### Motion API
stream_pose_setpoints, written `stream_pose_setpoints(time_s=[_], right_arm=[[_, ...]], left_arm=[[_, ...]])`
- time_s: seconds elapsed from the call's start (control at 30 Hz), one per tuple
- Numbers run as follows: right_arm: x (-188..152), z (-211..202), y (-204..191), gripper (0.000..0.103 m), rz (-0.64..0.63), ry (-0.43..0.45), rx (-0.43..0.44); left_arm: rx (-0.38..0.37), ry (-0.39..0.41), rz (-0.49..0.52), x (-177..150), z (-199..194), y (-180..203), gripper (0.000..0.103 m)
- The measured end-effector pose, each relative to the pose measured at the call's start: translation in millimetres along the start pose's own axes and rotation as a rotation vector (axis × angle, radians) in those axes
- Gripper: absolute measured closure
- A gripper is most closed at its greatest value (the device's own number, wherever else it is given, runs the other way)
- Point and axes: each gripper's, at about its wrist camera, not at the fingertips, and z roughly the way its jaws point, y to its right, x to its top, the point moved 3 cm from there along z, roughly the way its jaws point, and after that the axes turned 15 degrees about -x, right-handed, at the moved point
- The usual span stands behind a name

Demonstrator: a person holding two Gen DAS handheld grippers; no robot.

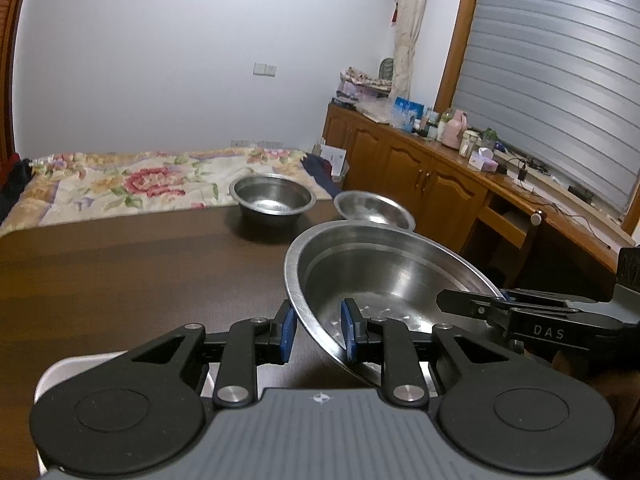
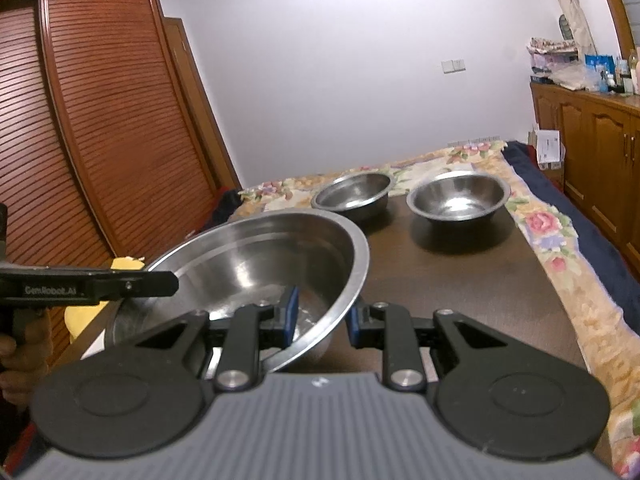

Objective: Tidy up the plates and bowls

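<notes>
A large shallow steel basin (image 1: 384,276) (image 2: 260,264) hangs tilted over the near end of the dark wooden table (image 1: 120,272) (image 2: 460,300). My left gripper (image 1: 318,330) is shut on its near-left rim, one blue pad inside and one outside. My right gripper (image 2: 323,320) is shut on the opposite rim in the same way. Each gripper shows in the other's view, the right gripper (image 1: 500,298) and the left gripper (image 2: 160,280). Two smaller steel bowls stand upright at the table's far end: one bowl (image 1: 273,200) (image 2: 351,192) and a second bowl (image 1: 374,208) (image 2: 459,196).
A bed with a floral quilt (image 1: 120,184) (image 2: 552,236) borders the table's far and right sides. Wooden cabinets (image 1: 420,176) with a cluttered top run along the right wall. A slatted wardrobe (image 2: 100,120) stands on the left. A hand (image 2: 20,356) holds the left gripper.
</notes>
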Motion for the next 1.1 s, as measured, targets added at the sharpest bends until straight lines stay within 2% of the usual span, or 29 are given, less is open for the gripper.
stream_pose_setpoints(time_s=[0.63, 1.1], right_arm=[[-27, 6, 3, 0.076, 0.000, -0.081, -0.009], [-31, 11, 2, 0.076, -0.002, -0.102, -0.003]], left_arm=[[0.008, -0.079, -0.050, -38, 11, -8, 0.078], [0.015, -0.107, -0.045, -48, 17, -10, 0.078]])
